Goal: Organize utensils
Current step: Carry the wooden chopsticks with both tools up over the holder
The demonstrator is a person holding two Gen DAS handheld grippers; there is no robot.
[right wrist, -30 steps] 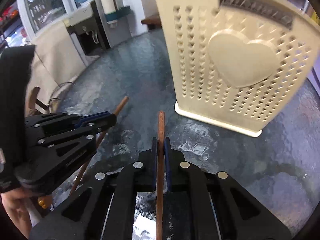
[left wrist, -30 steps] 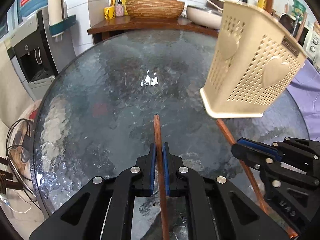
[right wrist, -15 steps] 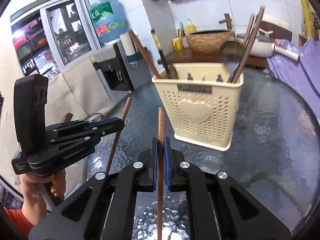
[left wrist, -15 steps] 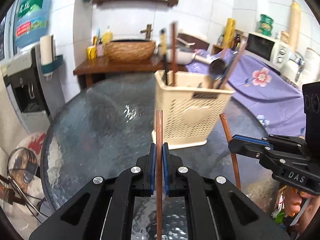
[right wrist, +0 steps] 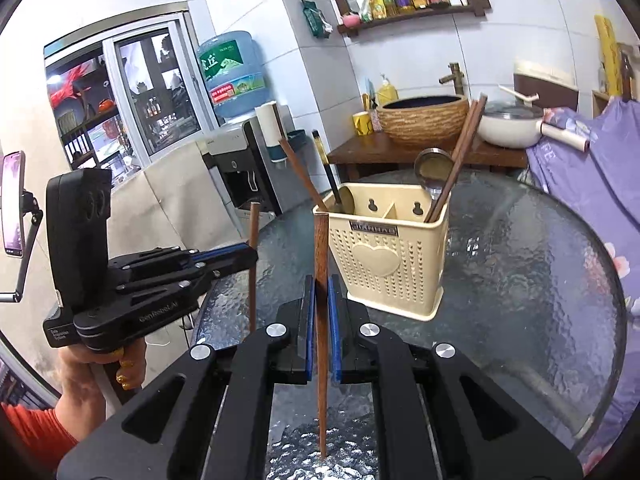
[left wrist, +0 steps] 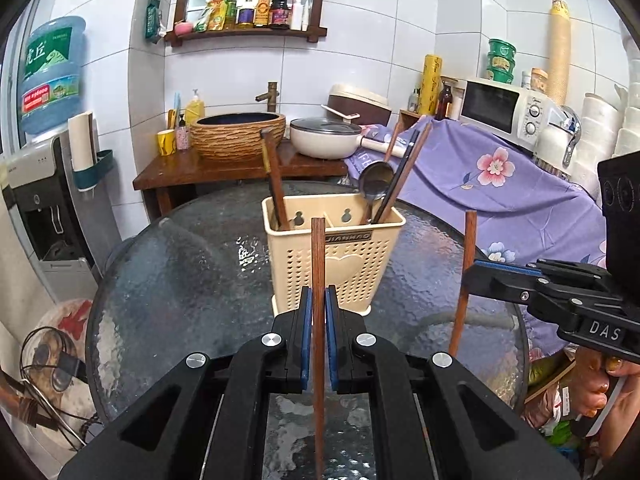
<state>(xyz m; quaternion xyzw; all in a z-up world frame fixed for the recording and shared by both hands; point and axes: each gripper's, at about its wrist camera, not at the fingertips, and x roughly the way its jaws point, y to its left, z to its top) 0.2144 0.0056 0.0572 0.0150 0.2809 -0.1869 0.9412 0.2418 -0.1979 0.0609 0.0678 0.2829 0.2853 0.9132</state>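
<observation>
My left gripper (left wrist: 318, 300) is shut on a brown wooden chopstick (left wrist: 318, 264), held upright above the glass table (left wrist: 180, 264). My right gripper (right wrist: 320, 292) is shut on a second brown chopstick (right wrist: 321, 256), also upright. Each gripper shows in the other's view: the right gripper (left wrist: 472, 276) with its chopstick (left wrist: 466, 248), the left gripper (right wrist: 250, 254) with its chopstick (right wrist: 253, 224). A cream perforated utensil caddy (left wrist: 340, 260) stands on the table ahead of both; it also shows in the right wrist view (right wrist: 390, 264). It holds chopsticks and a metal ladle (left wrist: 376, 182).
The round textured glass table (right wrist: 540, 280) carries only the caddy. Behind it stand a wooden counter with a woven basin (left wrist: 238, 136) and a white pot (left wrist: 324, 136). A purple floral cloth (left wrist: 500, 192) lies at right, a water dispenser (left wrist: 48, 184) at left.
Both grippers have risen and tilted up from close over the table. The chopsticks now stand upright, and the caddy has shifted from close by to farther ahead, its top visible.
</observation>
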